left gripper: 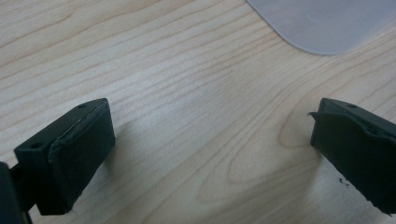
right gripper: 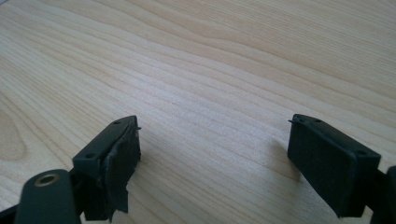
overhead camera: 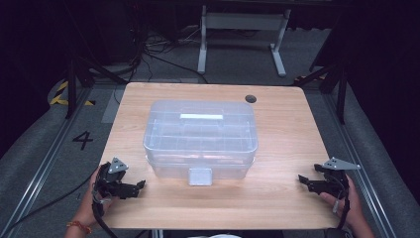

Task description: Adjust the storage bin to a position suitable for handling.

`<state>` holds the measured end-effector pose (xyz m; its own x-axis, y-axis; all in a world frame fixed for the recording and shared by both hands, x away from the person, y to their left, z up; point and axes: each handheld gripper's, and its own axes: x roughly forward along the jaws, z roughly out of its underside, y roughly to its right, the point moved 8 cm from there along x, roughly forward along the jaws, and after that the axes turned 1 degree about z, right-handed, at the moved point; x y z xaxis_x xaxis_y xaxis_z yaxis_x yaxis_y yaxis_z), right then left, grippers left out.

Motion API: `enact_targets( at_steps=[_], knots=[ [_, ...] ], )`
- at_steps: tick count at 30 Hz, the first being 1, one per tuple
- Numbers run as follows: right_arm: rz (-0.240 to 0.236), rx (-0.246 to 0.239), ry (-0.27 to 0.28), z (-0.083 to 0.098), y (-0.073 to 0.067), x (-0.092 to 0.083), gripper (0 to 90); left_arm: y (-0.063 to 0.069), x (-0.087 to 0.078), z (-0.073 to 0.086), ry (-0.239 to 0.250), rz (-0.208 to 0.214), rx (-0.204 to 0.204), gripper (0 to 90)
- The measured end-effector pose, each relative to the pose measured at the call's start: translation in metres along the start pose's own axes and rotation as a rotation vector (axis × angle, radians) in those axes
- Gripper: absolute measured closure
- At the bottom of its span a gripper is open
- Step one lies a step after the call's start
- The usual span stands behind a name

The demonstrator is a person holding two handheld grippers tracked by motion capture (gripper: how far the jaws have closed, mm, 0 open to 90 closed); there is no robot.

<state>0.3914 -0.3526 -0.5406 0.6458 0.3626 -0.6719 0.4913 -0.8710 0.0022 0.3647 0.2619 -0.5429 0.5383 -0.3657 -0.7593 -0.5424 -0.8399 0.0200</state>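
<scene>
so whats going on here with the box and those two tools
A person sits at a wooden table with a tool in each hand. The left tool and the right tool both rest low near the table's front edge, jaws open with nothing between them. Between the two stands a clear plastic box with its lid on and its front latch facing the person. Neither tool touches the box, so handling has not begun.
</scene>
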Motion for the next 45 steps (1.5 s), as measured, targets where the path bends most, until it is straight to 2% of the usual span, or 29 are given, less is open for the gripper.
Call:
enact_targets(
  at_steps=[14, 18, 22, 26, 28, 30, 32, 37, 40, 45],
  knots=[
    [0.004, 0.004, -0.002, -0.001, 0.000, 0.001, 17.2, 0.000, -0.002, 0.003, 0.010, 0.010, 0.001, 0.3],
    [-0.004, -0.013, -0.003, -0.004, 0.002, 0.004, 16.1, 0.000, -0.002, 0.003, 0.009, 0.008, 0.009, 0.5],
    [0.005, -0.001, -0.005, -0.008, 0.001, 0.009, 16.1, -0.001, -0.003, 0.003, 0.010, 0.007, 0.008, 0.6],
    [0.001, -0.011, -0.030, -0.010, 0.002, 0.009, 16.2, -0.001, -0.003, 0.003, 0.007, 0.007, 0.014, 0.7],
    [-0.007, -0.041, -0.037, -0.010, 0.000, 0.008, 18.4, -0.001, -0.003, 0.003, 0.007, 0.007, 0.014, 0.7],
    [-0.033, -0.048, -0.026, -0.011, -0.002, 0.008, 21.7, -0.001, -0.003, 0.003, 0.007, 0.006, 0.015, 0.6],
    [-0.061, -0.049, -0.008, -0.014, -0.005, 0.008, 21.3, 0.000, -0.003, 0.004, 0.007, 0.008, 0.003, 0.7],
    [-0.063, -0.074, 0.014, -0.020, -0.007, 0.006, 23.3, 0.000, -0.003, 0.004, 0.007, 0.008, 0.001, 0.7],
    [-0.073, -0.068, 0.037, -0.027, -0.009, 0.002, 24.0, 0.000, -0.003, 0.004, 0.007, 0.007, 0.003, 0.6],
    [-0.091, -0.080, 0.085, -0.049, -0.013, -0.009, 27.3, 0.000, -0.003, 0.004, 0.007, 0.007, 0.002, 0.6]
  ],
)
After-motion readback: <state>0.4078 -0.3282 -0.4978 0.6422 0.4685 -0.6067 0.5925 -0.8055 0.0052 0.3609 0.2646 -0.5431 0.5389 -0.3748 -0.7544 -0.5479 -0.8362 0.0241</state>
